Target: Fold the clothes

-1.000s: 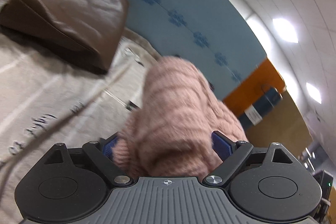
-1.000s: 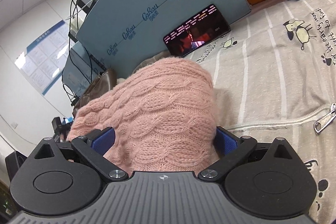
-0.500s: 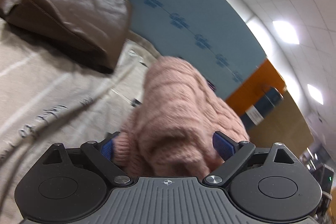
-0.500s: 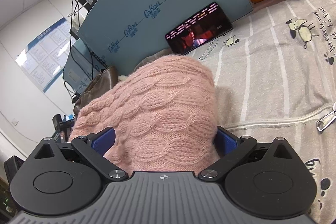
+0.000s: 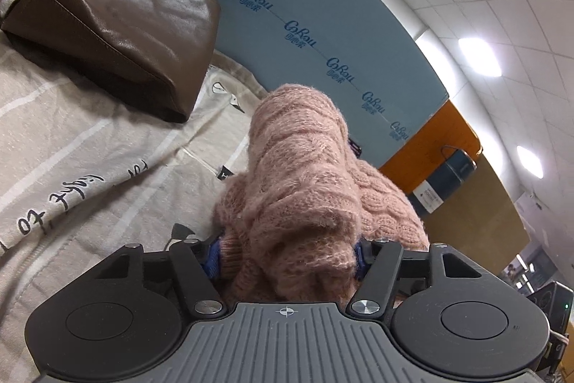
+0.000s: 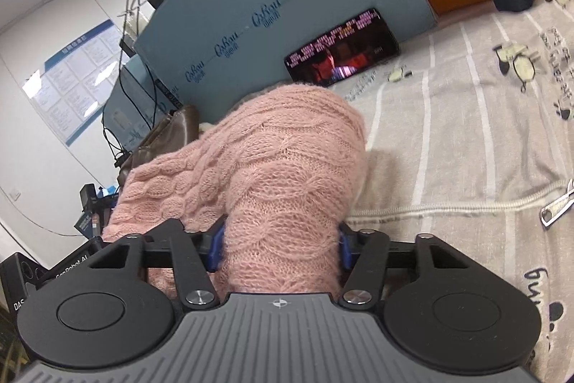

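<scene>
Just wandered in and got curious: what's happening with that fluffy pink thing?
A person is folding a pink sweater with two tools. The left hand-held gripper and the right hand-held gripper are each clamped on a bunched part of it, holding it above a striped bedsheet. A brown bag and a phone playing video sit nearby.

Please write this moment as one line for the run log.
task: fold clothes | left tongs: shut on pink sweater | right tongs: shut on pink sweater | sweater: bunched, over striped sheet
</scene>
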The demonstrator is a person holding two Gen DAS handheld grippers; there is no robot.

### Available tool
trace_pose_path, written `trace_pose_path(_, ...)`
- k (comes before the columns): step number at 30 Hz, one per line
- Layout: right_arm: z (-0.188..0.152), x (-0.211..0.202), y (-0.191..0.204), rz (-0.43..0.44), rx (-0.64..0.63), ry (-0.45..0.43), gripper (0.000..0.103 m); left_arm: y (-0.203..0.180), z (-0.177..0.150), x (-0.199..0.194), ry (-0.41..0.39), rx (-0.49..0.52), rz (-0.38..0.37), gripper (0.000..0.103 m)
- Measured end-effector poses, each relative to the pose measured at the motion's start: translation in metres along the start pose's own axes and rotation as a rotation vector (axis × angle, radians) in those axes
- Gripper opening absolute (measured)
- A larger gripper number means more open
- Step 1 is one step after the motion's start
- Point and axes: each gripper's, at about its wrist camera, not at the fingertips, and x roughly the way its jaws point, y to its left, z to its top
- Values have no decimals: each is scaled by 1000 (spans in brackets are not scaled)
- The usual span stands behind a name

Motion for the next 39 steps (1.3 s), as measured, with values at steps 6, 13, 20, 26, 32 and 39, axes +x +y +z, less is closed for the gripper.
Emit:
trace_pose_path(6,-4,-6,9,-8,-48,-41,45,3,0,-1,-11,-12,-23,62)
trace_pose_path(13,-13,-39,21,-47,-68,-91,40,-6,-4,-4,-3,31,-90,56)
trace_pose_path(20,-18,-89,18,-68,-51,-168,39,-44,-23,-7,43,128,-172,51)
trace_pose_path(26,-14,-146,-27,-126,17,-280,39,-102,-48,17,126,226,-264,51)
trace_pose_path(32,-10,-203,-76,-190,93,-395,39,-174,-84,55,231,366,-357,51)
trace_pose_path(39,-4,-265,-130,-275,162,-526,39,-251,-127,99,302,470,-472,50)
